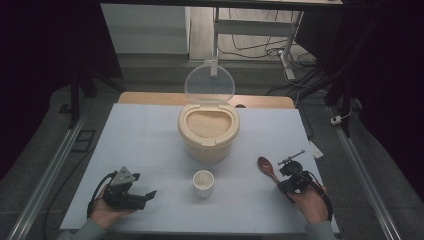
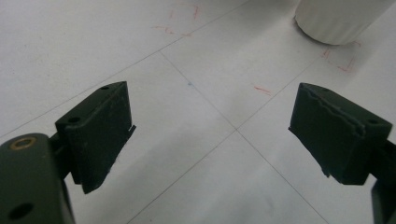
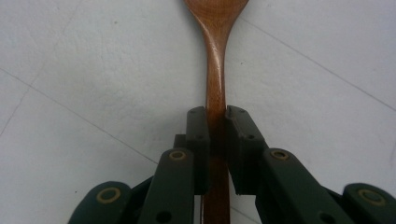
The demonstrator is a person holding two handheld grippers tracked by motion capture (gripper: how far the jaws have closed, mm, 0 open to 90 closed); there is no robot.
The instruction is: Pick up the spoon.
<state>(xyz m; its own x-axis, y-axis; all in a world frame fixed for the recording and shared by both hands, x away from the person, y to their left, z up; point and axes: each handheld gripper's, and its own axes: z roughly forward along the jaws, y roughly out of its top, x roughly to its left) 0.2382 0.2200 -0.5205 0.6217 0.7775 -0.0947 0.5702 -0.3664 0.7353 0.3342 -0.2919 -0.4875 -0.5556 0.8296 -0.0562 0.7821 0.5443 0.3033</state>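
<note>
The right tool [image 1: 285, 176] is clenched on the handle of a wooden spoon [image 3: 216, 60] – its smooth, reddish-brown bowl [image 1: 265, 164] lies near the bench [image 1: 150, 150], pointing toward the rice container [image 1: 208, 131]. The left tool [image 1: 142, 196] is released, jaws spread wide over the bare white sheet, holding nothing. Judging from this, the spoon is in hand but scooping has not begun: the round cream plastic container stands open, its clear domed lid [image 1: 209, 83] tipped up behind, grainy pale rice level to the rim. In front of it sits a small white ribbed cup [image 1: 203, 183] – it seems to hold some rice already, though how much is hard to tell
</note>
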